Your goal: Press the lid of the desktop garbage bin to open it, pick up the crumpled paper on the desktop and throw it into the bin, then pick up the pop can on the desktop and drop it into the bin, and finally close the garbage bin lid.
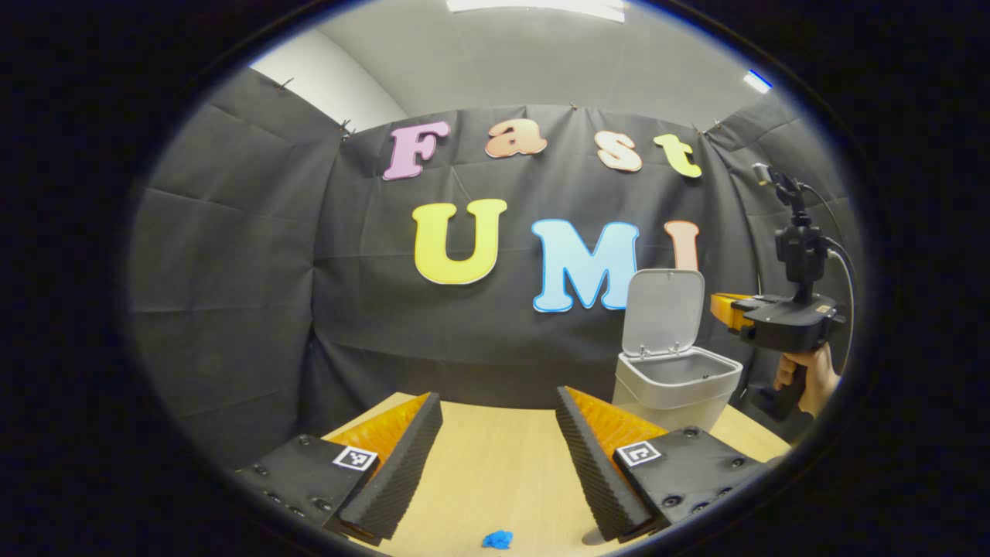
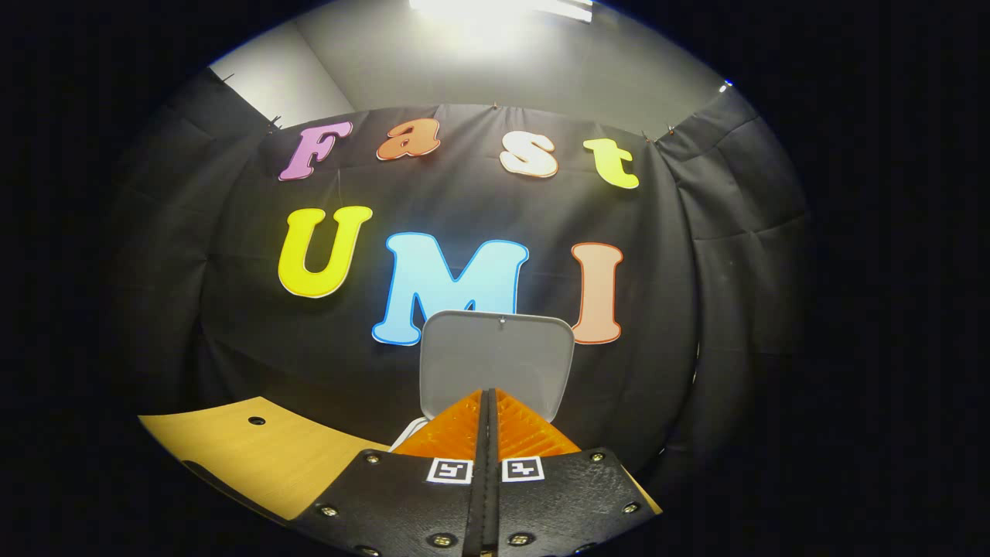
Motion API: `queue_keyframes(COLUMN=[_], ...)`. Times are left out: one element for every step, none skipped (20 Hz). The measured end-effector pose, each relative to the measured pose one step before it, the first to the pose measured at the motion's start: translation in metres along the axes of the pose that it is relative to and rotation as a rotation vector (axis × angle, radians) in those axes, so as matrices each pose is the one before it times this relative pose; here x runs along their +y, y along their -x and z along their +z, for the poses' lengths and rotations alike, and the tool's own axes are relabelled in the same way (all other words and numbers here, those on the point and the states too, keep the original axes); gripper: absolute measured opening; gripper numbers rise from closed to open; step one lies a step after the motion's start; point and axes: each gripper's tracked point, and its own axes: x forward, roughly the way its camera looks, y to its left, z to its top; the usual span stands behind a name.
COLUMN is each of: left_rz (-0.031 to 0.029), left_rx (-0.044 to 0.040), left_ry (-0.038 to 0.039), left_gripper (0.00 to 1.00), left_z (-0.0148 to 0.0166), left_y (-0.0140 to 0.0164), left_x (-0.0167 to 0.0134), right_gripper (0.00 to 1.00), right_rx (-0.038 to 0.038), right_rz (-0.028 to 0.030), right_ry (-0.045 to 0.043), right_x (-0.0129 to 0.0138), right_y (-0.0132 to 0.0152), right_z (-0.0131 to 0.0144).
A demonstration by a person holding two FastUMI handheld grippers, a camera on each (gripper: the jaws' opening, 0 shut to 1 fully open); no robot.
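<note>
Standing open, bin (image 1: 677, 379) just beside right claw (image 1: 721, 305).

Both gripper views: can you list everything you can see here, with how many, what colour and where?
Garbage bin: one, light grey, far right part of the table.
Bin lid: one, grey, standing open against the cloth wall.
Crumpled blue scrap: one, on the table's near edge.
Table: one, light wood.
Ceiling light: one, white, overhead.
Left gripper: one, fingers apart over the table.
Right gripper: one, fingers together before the lid.
Hand: one, holding the right gripper.
</note>
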Motion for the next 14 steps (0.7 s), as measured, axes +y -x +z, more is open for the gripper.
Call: queue_keyframes(left_rz=[0.00373, 0.00378, 0.00297, 0.00142, 0.00108, -0.00056, -0.00418, -0.00382, -0.00756, -0.00771, -0.01407, -0.02369, -0.02191, -0.01302], left_rx=[0.00735, 0.00547, 0.00490, 0.00476, 0.00488, 0.00489, 0.00504, 0.00460, 0.00504, 0.00302, 0.00442, 0.01377, 0.01842, 0.01516], left_ry=[0.00222, 0.00053, -0.00090, -0.00221, -0.00273, -0.00244, -0.00206, -0.00192, -0.00164, 0.00009, 0.00307, 0.00845, 0.01315, 0.01202], left_gripper=[0.96, 0.96, 0.96, 0.98, 0.98, 0.98, 0.98, 0.98, 0.98, 0.98, 0.98, 0.96, 0.99, 0.99], left_z=[-0.00250, -0.00204, -0.00378, -0.00264, -0.00403, -0.00331, -0.00375, -0.00337, -0.00310, -0.00310, -0.00306, -0.00524, -0.00795, -0.00632], left_y=[-0.00040, -0.00006, 0.00114, 0.00040, -0.00049, -0.00043, 0.00100, 0.00037, 0.00033, -0.00084, 0.00007, -0.00194, -0.00235, -0.00234], left_x=[0.00284, 0.00261, 0.00404, 0.00264, 0.00231, 0.00226, 0.00202, 0.00168, 0.00284, 0.00055, -0.00102, -0.00237, -0.00173, 0.00117], right_gripper=[0.00, 0.00, 0.00, 0.00, 0.00, 0.00, 0.00, 0.00, 0.01, 0.05, 0.12, 0.16, 0.21, 0.22], right_rx=[0.00840, 0.00679, 0.00457, 0.00071, -0.00154, -0.00439, 0.00126, 0.00148, 0.00178, -0.00109, 0.00062, -0.00406, -0.00350, -0.00318], right_rz=[0.00453, 0.00837, -0.00482, -0.00487, -0.00570, 0.00292, -0.00458, -0.01151, -0.00978, -0.00406, -0.00950, -0.01338, -0.02097, -0.01350], right_ry=[-0.00584, -0.00547, -0.00390, -0.00166, -0.00023, 0.00002, 0.00284, 0.00313, 0.00301, -0.00052, 0.00011, -0.00092, -0.00067, -0.00365], right_x=[0.00295, 0.00528, 0.00202, 0.00041, 0.00142, 0.00390, 0.00260, -0.00178, 0.00050, 0.00020, -0.00121, -0.00176, -0.00436, -0.00279], right_y=[0.00611, 0.00531, 0.00635, 0.00670, 0.00426, 0.00796, 0.00551, 0.00470, 0.00706, 0.00464, 0.00502, 0.00591, 0.00601, 0.00489], right_z=[-0.00160, -0.00185, -0.00129, -0.00020, 0.00019, 0.00048, -0.00132, -0.00099, -0.00240, 0.00033, -0.00107, -0.00001, -0.00096, -0.00116])
